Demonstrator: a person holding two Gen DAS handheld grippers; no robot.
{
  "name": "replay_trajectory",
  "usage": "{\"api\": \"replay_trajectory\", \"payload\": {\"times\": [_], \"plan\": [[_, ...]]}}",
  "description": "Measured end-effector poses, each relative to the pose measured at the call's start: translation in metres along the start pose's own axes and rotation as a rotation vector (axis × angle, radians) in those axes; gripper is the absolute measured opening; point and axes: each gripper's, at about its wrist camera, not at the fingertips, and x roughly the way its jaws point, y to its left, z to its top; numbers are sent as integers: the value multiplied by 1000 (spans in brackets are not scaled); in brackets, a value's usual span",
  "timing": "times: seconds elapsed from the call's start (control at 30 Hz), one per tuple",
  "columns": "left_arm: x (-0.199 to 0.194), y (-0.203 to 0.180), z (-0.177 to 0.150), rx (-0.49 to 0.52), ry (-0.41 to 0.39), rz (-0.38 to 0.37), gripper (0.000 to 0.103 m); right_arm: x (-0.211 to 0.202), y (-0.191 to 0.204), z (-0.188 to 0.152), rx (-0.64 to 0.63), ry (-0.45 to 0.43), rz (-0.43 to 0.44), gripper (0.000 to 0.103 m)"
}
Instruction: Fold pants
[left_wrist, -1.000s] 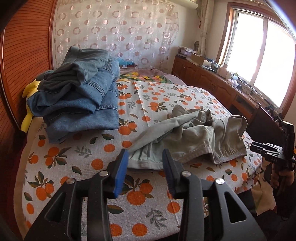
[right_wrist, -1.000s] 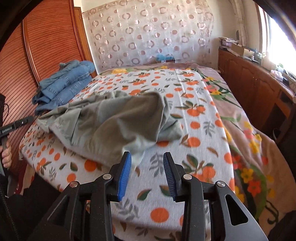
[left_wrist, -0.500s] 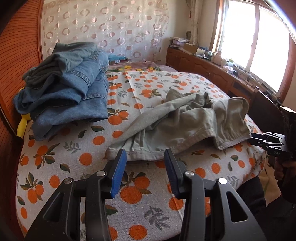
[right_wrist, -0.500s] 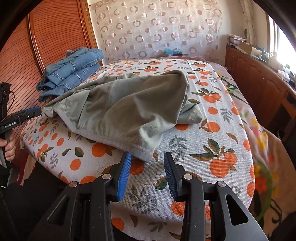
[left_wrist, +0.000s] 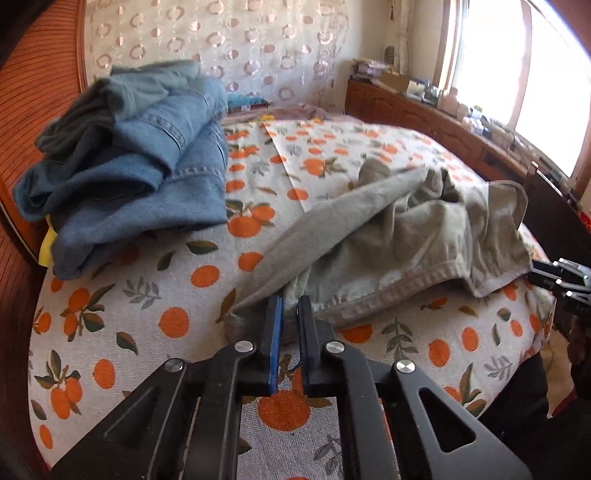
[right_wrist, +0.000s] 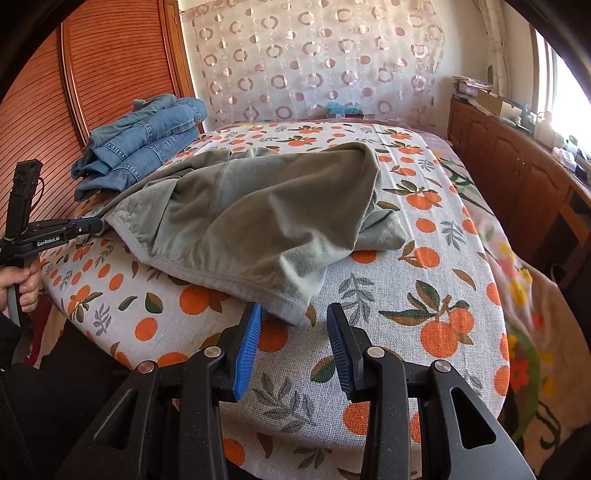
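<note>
The bed (right_wrist: 436, 258) filled the room, under a cloth printed with oranges, with a circle-patterned curtain (right_wrist: 314, 66) at its far end and a wooden cabinet (right_wrist: 517, 177) along the window side. The pants (right_wrist: 258, 218), grey-green and rumpled, lay across the near part of the bed, their waistband edge toward the foot. A pile of jeans (left_wrist: 129, 166) sat beyond the pants, against the slatted wooden wall, apart from them.

The left gripper (left_wrist: 290, 314) had just been closing, and its blue pads were pinched on the pants' corner nearest the jeans, cloth bunched between them. In the right wrist view the same gripper (right_wrist: 86, 226) met that corner, held by a hand (right_wrist: 22, 284) on its handle.

The right gripper (right_wrist: 293, 326) hung at the pants' other near corner with its pads apart. The hem's tip lay just ahead of the gap, close to the left pad, and nothing was clamped.
</note>
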Motion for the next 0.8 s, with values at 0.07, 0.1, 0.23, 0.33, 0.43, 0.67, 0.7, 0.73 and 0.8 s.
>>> {"api": "replay_trajectory", "payload": {"times": [0.07, 0.1, 0.23, 0.33, 0.43, 0.67, 0.7, 0.73, 0.8], "plan": [[-18, 1, 5, -18, -49, -9, 9, -1, -2, -1, 6, -5, 4, 38], [-28, 1, 8, -22, -75, -10, 9, -1, -3, -1, 9, -7, 6, 38], [-51, 2, 19, -21, -129, -13, 9, 0, -4, 0, 16, -15, 8, 38], [-55, 3, 22, -25, -141, -17, 9, 0, -6, -1, 27, -29, 21, 21], [-57, 3, 26, -35, -150, -29, 9, -2, -10, -1, 47, -55, 32, 7], [-77, -6, 46, -29, -212, -60, 9, -38, -18, 13, 63, -151, 28, 3], [-83, -8, 50, -26, -226, -66, 9, -47, -20, 18, 60, -175, 22, 3], [-90, -11, 55, -21, -243, -75, 9, -59, -21, 25, 54, -202, 13, 2], [-104, -17, 66, -8, -277, -86, 9, -80, -22, 37, 37, -249, -4, 2]]}}
